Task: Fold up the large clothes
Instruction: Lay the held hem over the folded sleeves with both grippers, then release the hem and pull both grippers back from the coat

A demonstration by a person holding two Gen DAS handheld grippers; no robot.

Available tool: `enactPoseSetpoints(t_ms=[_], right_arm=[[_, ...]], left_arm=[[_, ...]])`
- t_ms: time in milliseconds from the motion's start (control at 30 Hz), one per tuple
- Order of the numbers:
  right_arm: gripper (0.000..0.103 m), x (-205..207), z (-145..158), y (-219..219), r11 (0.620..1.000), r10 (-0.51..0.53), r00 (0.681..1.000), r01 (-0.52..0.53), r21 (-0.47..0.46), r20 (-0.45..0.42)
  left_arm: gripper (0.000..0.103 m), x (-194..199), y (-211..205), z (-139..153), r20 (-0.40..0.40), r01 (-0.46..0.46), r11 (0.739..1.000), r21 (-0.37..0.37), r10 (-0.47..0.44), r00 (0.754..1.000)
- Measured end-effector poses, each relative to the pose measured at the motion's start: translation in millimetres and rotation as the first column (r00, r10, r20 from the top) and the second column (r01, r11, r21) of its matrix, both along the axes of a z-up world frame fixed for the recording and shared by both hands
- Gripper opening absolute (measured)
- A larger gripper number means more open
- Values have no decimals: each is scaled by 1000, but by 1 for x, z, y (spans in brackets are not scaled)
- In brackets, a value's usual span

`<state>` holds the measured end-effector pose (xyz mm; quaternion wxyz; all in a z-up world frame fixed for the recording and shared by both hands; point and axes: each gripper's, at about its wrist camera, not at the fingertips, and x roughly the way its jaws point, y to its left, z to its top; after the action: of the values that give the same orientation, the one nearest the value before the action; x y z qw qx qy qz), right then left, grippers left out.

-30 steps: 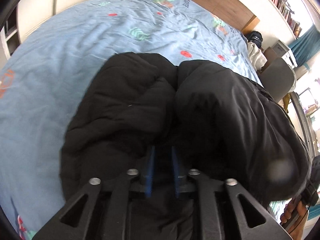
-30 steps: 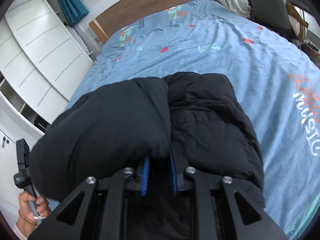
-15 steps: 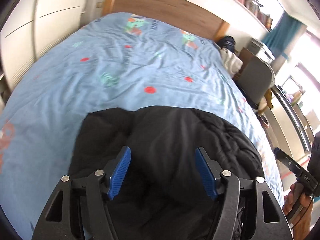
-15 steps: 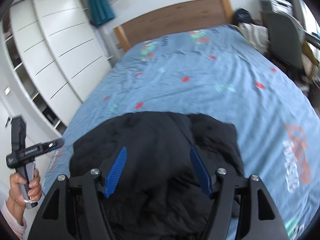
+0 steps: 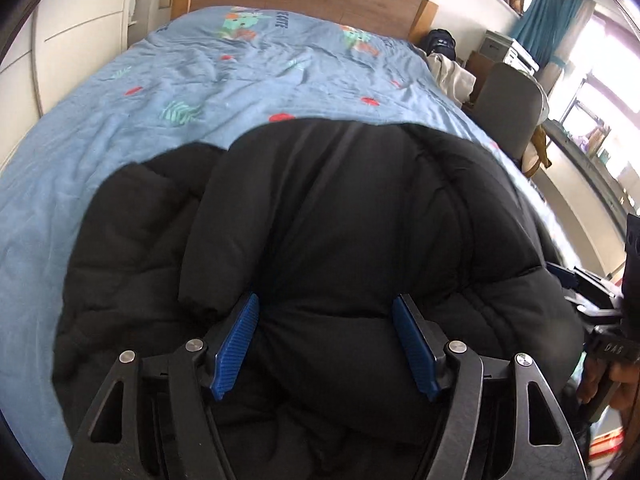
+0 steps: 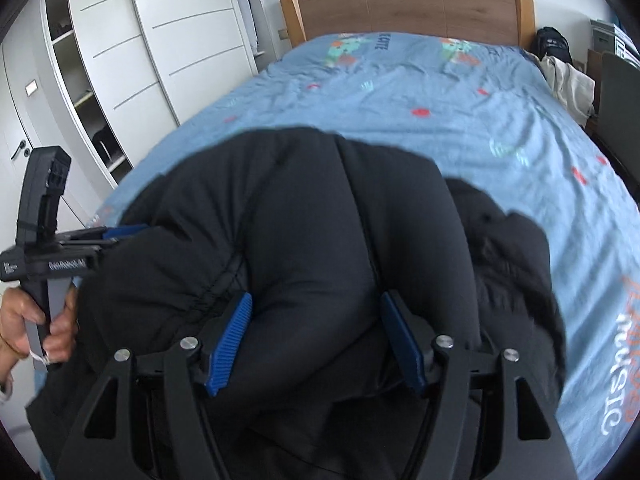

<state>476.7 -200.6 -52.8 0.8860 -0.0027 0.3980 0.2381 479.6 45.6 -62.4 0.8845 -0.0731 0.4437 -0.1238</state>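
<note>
A black puffer jacket (image 5: 320,220) lies bunched and folded on the blue bed (image 5: 140,120); it also shows in the right wrist view (image 6: 320,232). My left gripper (image 5: 326,320) is open, its blue pads either side of a padded fold at the jacket's near edge. My right gripper (image 6: 316,320) is open in the same way over the jacket's near edge. The left gripper (image 6: 116,234) shows at the left of the right wrist view, at the jacket's side. The right gripper's handle (image 5: 616,344) shows at the right edge of the left wrist view.
A wooden headboard (image 6: 404,8) stands at the far end of the bed (image 6: 400,92). White wardrobes (image 6: 168,48) line the left side. A grey chair (image 5: 508,108), a cream cloth (image 5: 452,76) and a dark bag (image 5: 440,42) stand at the bed's right.
Both grippers were shut on the jacket one second ago; they have opened and let go. The jacket now lies folded over on the bed, and both views have tilted up.
</note>
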Motion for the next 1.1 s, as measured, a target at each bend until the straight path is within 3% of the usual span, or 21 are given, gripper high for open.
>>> enactPoseSetpoints(t_ms=[167,300,567,767,900,1100], right_arm=[[66,-4,-16,-2,999,15,1000,-15,-35,-1],[66,-8,-18,3,996,-11,1000,10,-88,-10],[65,-26,-6,-2,987,-93,991,80,-138,-94],[65,-56,17,-9,983,-137,984,120,-139,-114],[65,-92,29,-14,979,-139,984,120,-166,-109],[66,-157,47,-37,978,-193,977,184,-101,-90]], left_arm=[[68,-6,-8,-13,9,-2,999,49,1,1000],[69,-8,-8,-12,-26,-13,997,78,15,1000],[77,-31,9,0,-109,-86,995,42,90,990],[77,-80,10,34,-49,-111,986,123,118,992],[77,-119,17,53,-8,-143,981,128,145,989],[77,-191,28,83,87,-214,962,170,202,976]])
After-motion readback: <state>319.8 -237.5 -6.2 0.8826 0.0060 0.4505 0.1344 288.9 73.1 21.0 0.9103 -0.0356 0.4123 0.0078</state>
